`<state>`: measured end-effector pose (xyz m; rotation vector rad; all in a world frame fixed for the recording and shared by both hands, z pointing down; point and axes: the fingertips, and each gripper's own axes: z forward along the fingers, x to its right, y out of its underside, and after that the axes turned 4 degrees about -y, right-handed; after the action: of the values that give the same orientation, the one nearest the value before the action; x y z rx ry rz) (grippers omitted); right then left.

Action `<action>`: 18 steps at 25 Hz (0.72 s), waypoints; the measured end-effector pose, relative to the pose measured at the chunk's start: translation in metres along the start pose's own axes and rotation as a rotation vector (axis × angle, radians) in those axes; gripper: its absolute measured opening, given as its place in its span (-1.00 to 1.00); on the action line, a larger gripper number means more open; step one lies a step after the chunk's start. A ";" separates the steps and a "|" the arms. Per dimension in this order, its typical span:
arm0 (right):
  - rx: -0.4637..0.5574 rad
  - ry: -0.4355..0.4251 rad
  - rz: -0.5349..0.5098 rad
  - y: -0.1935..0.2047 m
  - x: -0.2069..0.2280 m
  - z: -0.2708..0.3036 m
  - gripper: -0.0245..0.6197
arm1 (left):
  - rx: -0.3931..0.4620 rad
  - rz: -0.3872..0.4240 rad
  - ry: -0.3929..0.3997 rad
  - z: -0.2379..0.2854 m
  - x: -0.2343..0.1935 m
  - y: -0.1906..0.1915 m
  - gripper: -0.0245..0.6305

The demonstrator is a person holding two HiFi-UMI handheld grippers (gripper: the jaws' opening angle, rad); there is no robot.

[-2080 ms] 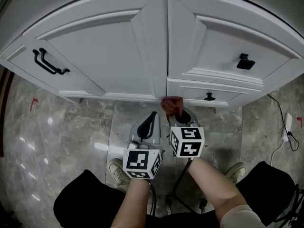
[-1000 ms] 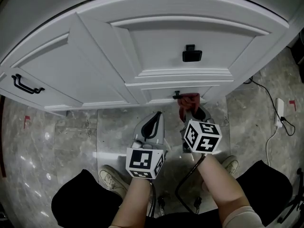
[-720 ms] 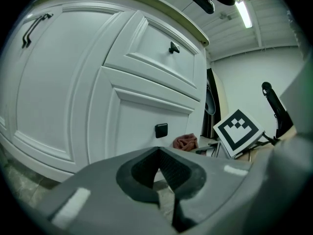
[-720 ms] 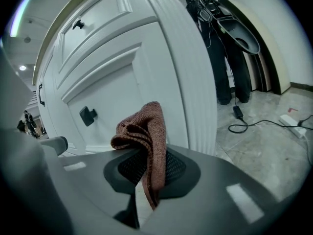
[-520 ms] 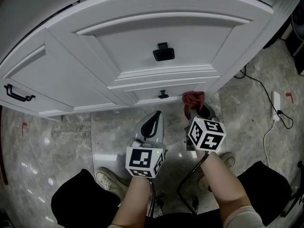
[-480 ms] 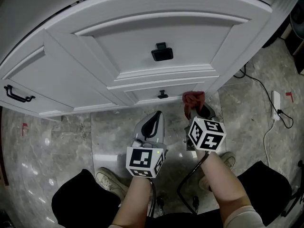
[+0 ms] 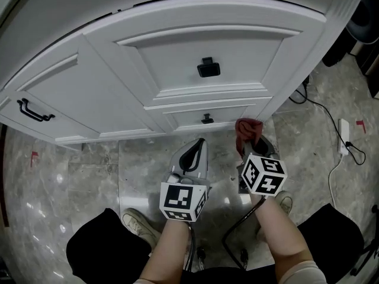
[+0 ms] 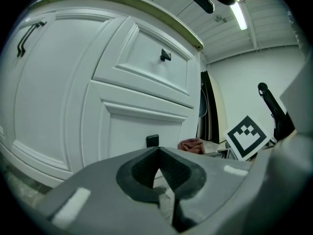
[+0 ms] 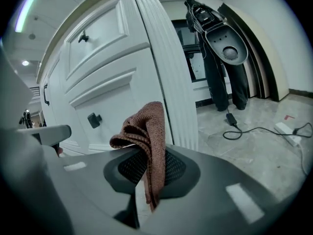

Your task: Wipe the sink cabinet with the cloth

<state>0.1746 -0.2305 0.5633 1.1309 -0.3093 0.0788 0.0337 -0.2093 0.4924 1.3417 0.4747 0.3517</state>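
Observation:
The white sink cabinet (image 7: 195,40) curves across the top of the head view. Its lower drawer carries a small black knob (image 7: 207,119). My right gripper (image 7: 249,141) is shut on a reddish-brown cloth (image 7: 249,128). It holds the cloth at the foot of the cabinet's right corner post, to the right of the knob. In the right gripper view the cloth (image 9: 146,133) hangs folded out of the shut jaws in front of the fluted post (image 9: 166,72). Whether the cloth touches the post I cannot tell. My left gripper (image 7: 198,145) is shut on nothing, low before the drawer front (image 8: 142,126).
A larger black pull (image 7: 208,67) sits on the upper panel and a bar handle (image 7: 32,109) on the left door. A power strip with a cable (image 7: 344,139) lies on the marble floor at right. A dark upright appliance (image 9: 220,43) stands past the corner. The person's shoe (image 7: 139,220) is below.
The right gripper has carried the cloth rightward along the cabinet's lower edge, from the middle seam past the small knob to the right corner. The left gripper stayed shut alongside.

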 end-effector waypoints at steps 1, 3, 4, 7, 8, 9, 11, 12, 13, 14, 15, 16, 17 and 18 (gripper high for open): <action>0.011 -0.004 -0.022 -0.004 -0.005 -0.006 -0.68 | 0.014 0.012 0.000 -0.004 0.002 -0.007 -0.93; 0.042 -0.018 -0.073 -0.013 -0.018 -0.019 -0.68 | 0.047 0.027 0.007 -0.015 0.006 -0.023 -0.93; 0.057 -0.026 -0.096 -0.016 -0.025 -0.027 -0.68 | 0.065 0.028 0.014 -0.022 0.009 -0.032 -0.93; 0.098 -0.052 -0.144 -0.025 -0.047 -0.056 -0.68 | 0.119 0.016 0.034 -0.046 0.023 -0.058 -0.93; 0.111 -0.062 -0.152 -0.028 -0.053 -0.067 -0.68 | 0.136 0.014 0.036 -0.055 0.029 -0.066 -0.93; 0.125 -0.073 -0.156 -0.032 -0.060 -0.079 -0.68 | 0.150 0.018 0.036 -0.065 0.035 -0.074 -0.93; 0.151 -0.092 -0.161 -0.039 -0.074 -0.102 -0.68 | 0.174 0.039 0.031 -0.085 0.045 -0.086 -0.93; 0.164 -0.099 -0.166 -0.042 -0.080 -0.114 -0.68 | 0.183 0.051 0.025 -0.095 0.050 -0.091 -0.93; 0.177 -0.106 -0.172 -0.046 -0.087 -0.126 -0.68 | 0.191 0.059 0.016 -0.107 0.053 -0.096 -0.93; 0.188 -0.113 -0.178 -0.048 -0.094 -0.138 -0.68 | 0.200 0.061 0.005 -0.119 0.054 -0.100 -0.93; 0.199 -0.118 -0.185 -0.051 -0.101 -0.151 -0.68 | 0.212 0.056 -0.006 -0.131 0.055 -0.103 -0.93; 0.209 -0.122 -0.192 -0.053 -0.108 -0.164 -0.68 | 0.223 0.046 -0.016 -0.144 0.056 -0.105 -0.93; 0.220 -0.125 -0.201 -0.055 -0.114 -0.177 -0.68 | 0.234 0.034 -0.023 -0.156 0.056 -0.109 -0.93; 0.231 -0.125 -0.212 -0.057 -0.119 -0.189 -0.68 | 0.244 0.024 -0.029 -0.167 0.058 -0.112 -0.93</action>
<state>0.1119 -0.0737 0.4065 1.3946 -0.2946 -0.1478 -0.0065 -0.0624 0.3494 1.5882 0.4890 0.3004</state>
